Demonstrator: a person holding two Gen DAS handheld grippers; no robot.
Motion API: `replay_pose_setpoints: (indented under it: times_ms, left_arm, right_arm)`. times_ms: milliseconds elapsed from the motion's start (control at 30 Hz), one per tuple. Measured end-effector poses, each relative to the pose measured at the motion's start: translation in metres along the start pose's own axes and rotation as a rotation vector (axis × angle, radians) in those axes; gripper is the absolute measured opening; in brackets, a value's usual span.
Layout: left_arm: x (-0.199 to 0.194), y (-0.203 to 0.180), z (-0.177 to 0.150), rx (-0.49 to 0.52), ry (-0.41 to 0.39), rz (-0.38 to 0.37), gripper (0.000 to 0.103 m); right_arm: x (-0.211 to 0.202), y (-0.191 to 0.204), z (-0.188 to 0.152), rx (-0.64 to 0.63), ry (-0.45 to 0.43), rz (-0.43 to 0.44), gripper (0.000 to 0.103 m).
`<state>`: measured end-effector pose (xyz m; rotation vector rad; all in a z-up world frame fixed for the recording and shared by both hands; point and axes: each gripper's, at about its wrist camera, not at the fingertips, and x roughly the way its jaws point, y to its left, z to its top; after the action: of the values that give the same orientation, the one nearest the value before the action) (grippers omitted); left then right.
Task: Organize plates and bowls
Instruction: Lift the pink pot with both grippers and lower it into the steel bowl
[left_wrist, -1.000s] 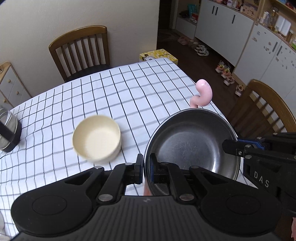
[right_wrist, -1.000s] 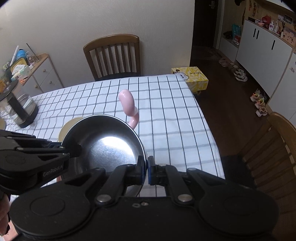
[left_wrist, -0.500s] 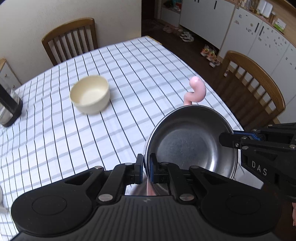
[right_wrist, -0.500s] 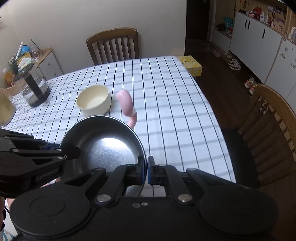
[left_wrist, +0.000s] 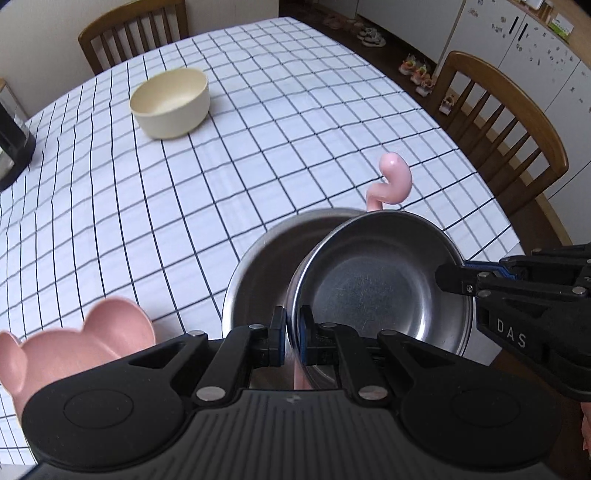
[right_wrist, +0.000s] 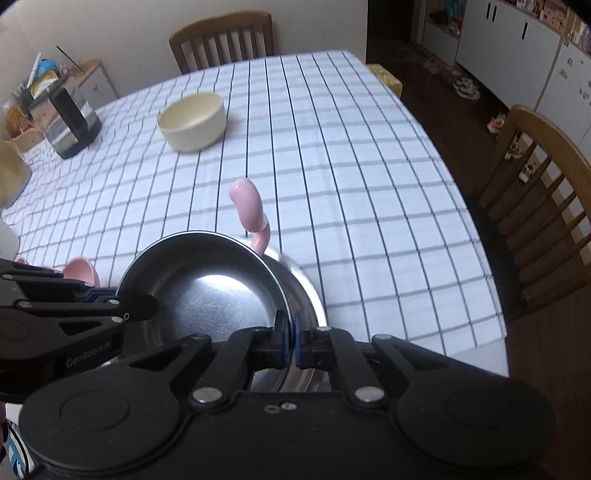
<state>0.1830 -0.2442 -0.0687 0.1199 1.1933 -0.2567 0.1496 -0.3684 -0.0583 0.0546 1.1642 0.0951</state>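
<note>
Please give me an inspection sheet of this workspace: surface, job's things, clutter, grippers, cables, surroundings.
Surface: table with white black-checked cloth.
Job's things: held steel bowl with pink curved handle, above a second steel bowl; cream round bowl farther back; pink lobed dish near edge.
Clutter: glass-and-black kettle.
Grippers: left gripper and right gripper both shut on the held bowl's rim.
Cables: nothing seen.
Surroundings: wooden chairs, white cabinets.

A steel bowl (left_wrist: 380, 284) hangs above a second steel bowl (left_wrist: 258, 273) on the table's (left_wrist: 258, 129) near edge. An ear-shaped dish (left_wrist: 74, 347) lies left; a round bowl (left_wrist: 170, 103) sits far left, a kettle (right_wrist: 68, 118) beyond.
</note>
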Motion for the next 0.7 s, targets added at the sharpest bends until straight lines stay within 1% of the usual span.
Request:
replay_pose_setpoints:
  times_ms: [167,400,500,700]
  left_arm:
    - [0.01,0.003,-0.003,-0.001,0.019,0.005,0.006]
    - [0.024,0.004,-0.005,0.0,0.036,0.014,0.006]
    - [0.027,0.004,-0.005,0.013,0.024,0.022,0.006]
    - [0.031,0.011,-0.004,-0.002,0.039,0.009,0.006]
  right_arm:
    - [0.012,0.001,-0.006,0.002,0.035,0.006,0.005]
    - [0.026,0.005,-0.007,-0.012,0.057,0.002,0.005]
    - [0.029,0.005,-0.006,-0.02,0.058,0.004,0.005]
    - [0.03,0.009,-0.003,-0.037,0.05,0.001,0.005]
